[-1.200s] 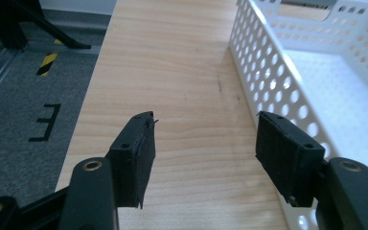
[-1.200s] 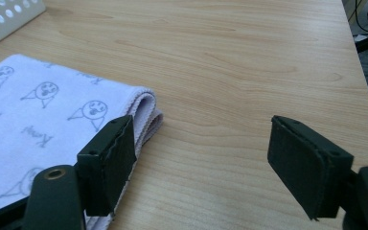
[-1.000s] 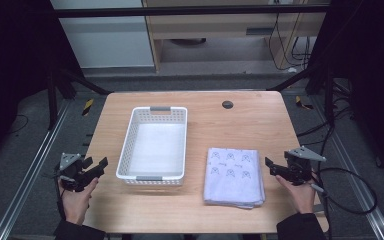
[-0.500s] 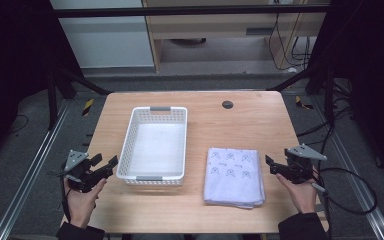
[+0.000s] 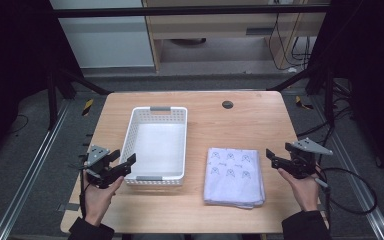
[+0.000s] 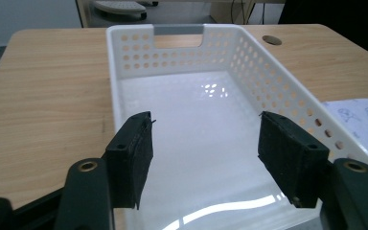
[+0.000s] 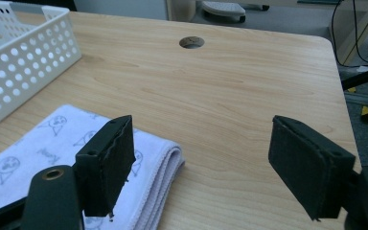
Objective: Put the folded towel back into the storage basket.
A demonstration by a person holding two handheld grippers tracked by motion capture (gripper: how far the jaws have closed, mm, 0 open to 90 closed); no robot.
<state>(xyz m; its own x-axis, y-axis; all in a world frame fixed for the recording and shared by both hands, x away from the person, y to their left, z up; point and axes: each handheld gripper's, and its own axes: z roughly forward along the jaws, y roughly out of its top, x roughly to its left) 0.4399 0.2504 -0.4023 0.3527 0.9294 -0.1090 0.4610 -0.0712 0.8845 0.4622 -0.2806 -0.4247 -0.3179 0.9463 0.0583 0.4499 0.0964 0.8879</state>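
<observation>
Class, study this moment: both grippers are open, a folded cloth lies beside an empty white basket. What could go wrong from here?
1. The folded cloth is layered; the right gripper, open at its edge, might pinch only the top layers, so it unfolds when lifted.
2. The left gripper, open, sits close to the white basket; a nudge could likely slide the light, empty basket across the table.
</observation>
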